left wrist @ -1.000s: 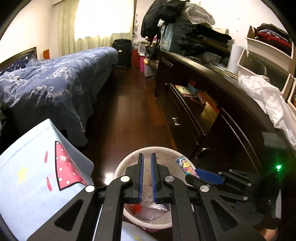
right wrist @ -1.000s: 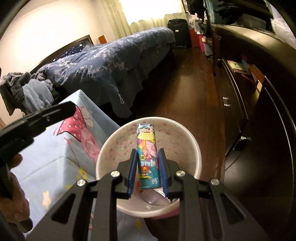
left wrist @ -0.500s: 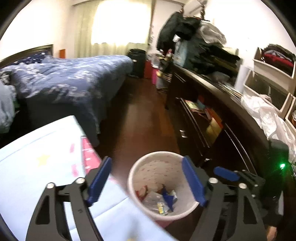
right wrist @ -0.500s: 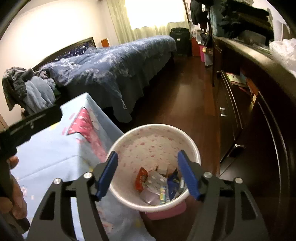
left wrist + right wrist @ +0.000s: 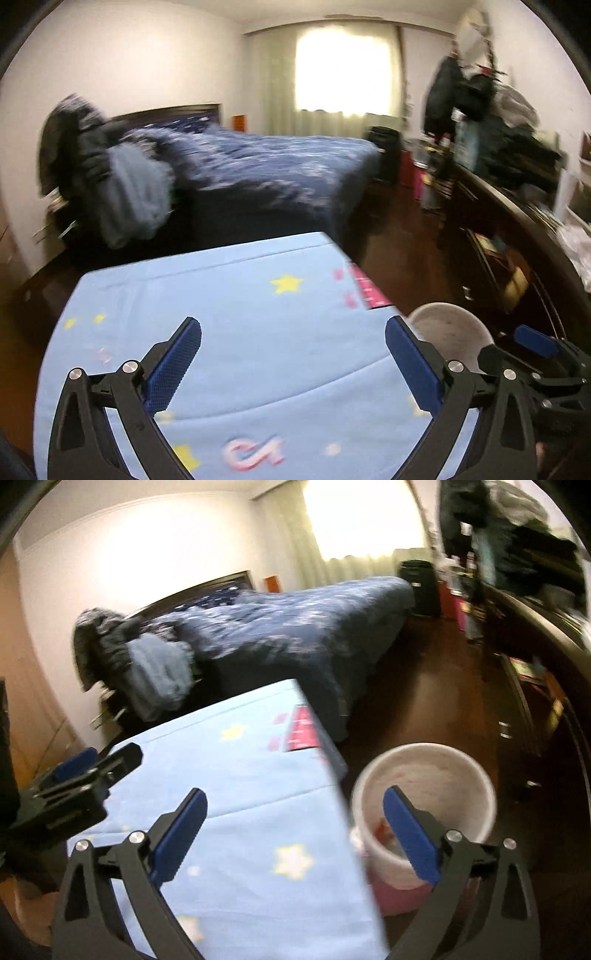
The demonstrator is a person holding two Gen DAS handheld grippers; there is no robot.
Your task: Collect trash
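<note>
- Progress first: both grippers are hanging empty over the blue star-patterned counter (image 5: 236, 332), and its visible surface is carrying no litter, so collecting looks largely done as far as these views reach; anything outside them cannot be judged.
- Left gripper (image 5: 293, 363), across the lower part of its own view, is holding its blue-padded fingers (image 5: 173, 365) spread wide with nothing between them.
- Right gripper (image 5: 295, 836) is likewise keeping its fingers (image 5: 179, 836) spread wide, the right-hand one overlapping the bin's rim in the picture.
- Trash is lying at the bottom of the pale bin (image 5: 424, 797), standing on the dark floor just beside the counter's right edge, lower right in both views; a red scrap (image 5: 382, 829) is showing inside, the rest being blurred.
- What is left, in my judgement: checking the counter parts that are out of view.
- Writing: a pink looping mark (image 5: 253, 450) on the cloth is printed near the bottom edge, too smeared to read; no brand or label is legible anywhere.
</note>
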